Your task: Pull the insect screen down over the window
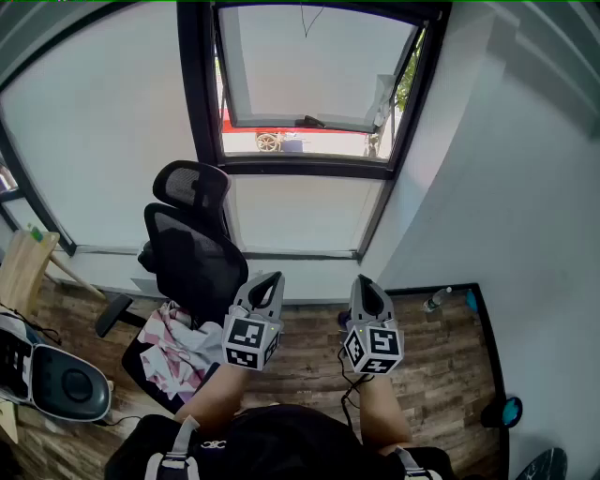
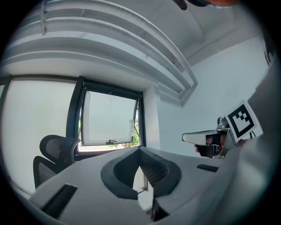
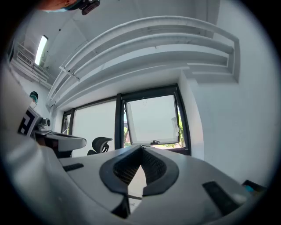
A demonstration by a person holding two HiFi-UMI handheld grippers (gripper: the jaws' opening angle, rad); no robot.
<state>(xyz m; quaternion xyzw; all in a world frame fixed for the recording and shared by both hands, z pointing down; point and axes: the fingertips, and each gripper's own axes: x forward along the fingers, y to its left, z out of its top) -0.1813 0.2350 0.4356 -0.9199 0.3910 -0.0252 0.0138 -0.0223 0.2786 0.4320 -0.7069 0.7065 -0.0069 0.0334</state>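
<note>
The window (image 1: 309, 84) is straight ahead in a black frame, its lower sash tilted outward with a black handle (image 1: 309, 122) on the bottom rail. A thin cord (image 1: 306, 19) hangs from the top of the frame. I cannot make out the insect screen itself. My left gripper (image 1: 267, 281) and right gripper (image 1: 367, 286) are held side by side at chest height, well short of the window, both shut with nothing between the jaws. The left gripper (image 2: 139, 151) points toward the window (image 2: 109, 121). The right gripper (image 3: 141, 149) also faces the window (image 3: 151, 118).
A black mesh office chair (image 1: 192, 244) with patterned cloth (image 1: 178, 352) on its seat stands between me and the window's left side. A wooden stool (image 1: 23, 267) and a white-grey device (image 1: 56, 380) are at left. A bottle (image 1: 436, 300) lies by the right wall.
</note>
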